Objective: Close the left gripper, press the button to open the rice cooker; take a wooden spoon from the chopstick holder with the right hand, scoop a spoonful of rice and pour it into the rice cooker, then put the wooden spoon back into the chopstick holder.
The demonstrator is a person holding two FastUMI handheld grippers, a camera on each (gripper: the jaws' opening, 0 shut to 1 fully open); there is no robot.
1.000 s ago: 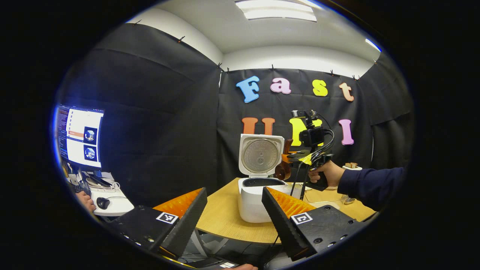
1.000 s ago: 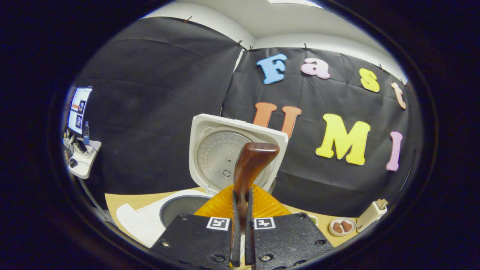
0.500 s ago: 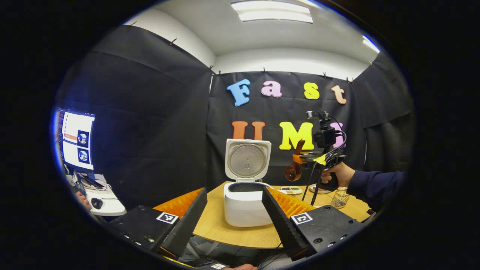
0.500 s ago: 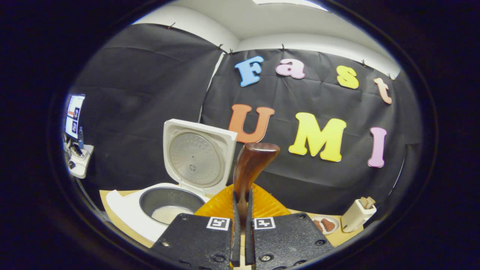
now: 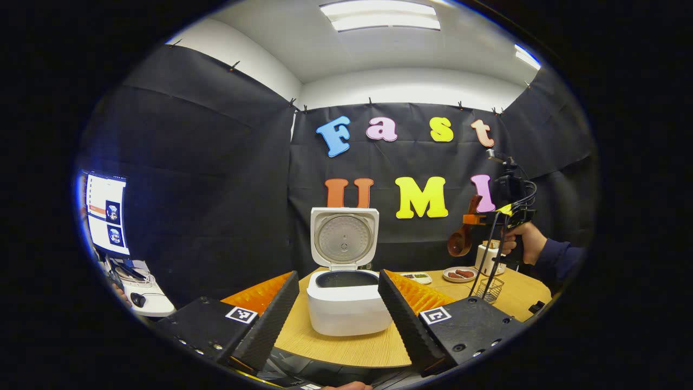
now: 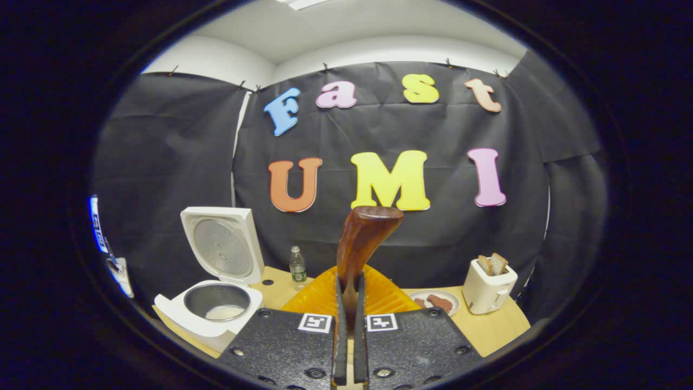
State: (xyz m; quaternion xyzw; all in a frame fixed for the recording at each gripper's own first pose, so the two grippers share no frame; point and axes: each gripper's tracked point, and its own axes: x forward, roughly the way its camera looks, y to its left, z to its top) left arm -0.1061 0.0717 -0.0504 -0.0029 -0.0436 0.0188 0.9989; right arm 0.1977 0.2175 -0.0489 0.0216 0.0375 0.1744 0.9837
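Spoon point(image 6: 361, 244) handle hidden inside clamped right gripper point(image 6: 349, 325); left gripper point(image 5: 338, 309) spread.

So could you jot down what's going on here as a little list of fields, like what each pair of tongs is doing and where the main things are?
left tongs: open, holding nothing
right tongs: shut on the wooden spoon
rice cooker: on the table, lid up, rice in the pot
chopstick holder: wire basket on the table below the right tongs
toaster: on the table, bread in it
plate: beside the toaster
water bottle: upright, behind the cooker
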